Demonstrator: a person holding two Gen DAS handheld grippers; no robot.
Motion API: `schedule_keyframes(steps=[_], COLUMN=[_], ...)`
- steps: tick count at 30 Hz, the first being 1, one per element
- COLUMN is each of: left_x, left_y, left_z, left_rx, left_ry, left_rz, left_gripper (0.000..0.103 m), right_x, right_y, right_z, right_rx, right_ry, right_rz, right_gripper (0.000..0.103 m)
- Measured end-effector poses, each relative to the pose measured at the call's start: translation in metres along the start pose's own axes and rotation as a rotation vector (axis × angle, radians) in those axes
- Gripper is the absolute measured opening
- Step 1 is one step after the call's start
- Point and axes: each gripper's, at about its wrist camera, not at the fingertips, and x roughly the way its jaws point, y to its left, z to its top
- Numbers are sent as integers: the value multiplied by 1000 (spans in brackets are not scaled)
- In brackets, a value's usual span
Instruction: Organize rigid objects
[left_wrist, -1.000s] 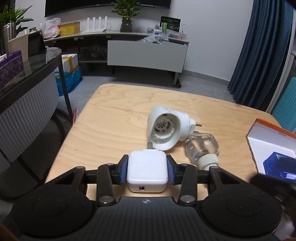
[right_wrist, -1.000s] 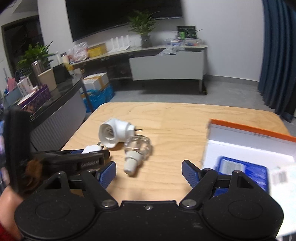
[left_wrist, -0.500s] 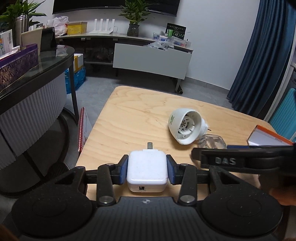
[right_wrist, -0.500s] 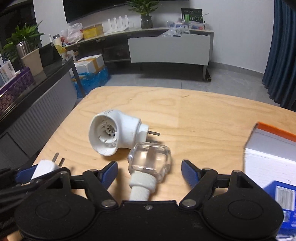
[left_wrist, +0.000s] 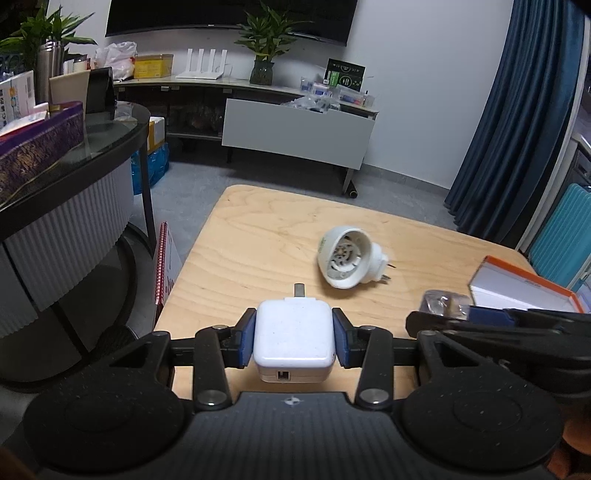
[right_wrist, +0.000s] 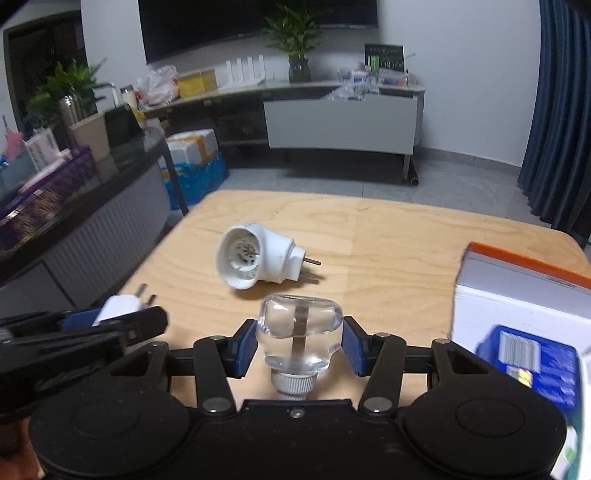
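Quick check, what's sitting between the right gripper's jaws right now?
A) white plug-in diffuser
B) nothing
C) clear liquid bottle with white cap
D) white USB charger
C: in the right wrist view the clear bottle sits between the right gripper pads; the white USB charger is in the left gripper, and the plug-in diffuser lies on the table.

You're holding a matt white plastic charger (left_wrist: 294, 338) with metal prongs, lower centre, and a clear, glossy bottle (right_wrist: 298, 334) with a ribbed white cap. Mid-frame, the glossy white plastic plug-in heater (right_wrist: 258, 260) lies on smooth pale wood-grain table (right_wrist: 388, 236).
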Motion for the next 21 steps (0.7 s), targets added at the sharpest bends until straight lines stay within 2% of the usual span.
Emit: schedule_keyframes(steps=[11, 21], left_x=[-51, -81], left_y=[-28, -44], left_z=[-12, -25], left_rx=[20, 37], left_ry=[-48, -81], left_rz=[-35, -23], left_gripper=[42, 42], right_x=[-72, -119], right_y=[1, -1], right_z=[-25, -42], right_rx=[33, 37], right_ry=[-65, -125], right_rz=[-5, -29], right_gripper=[60, 60])
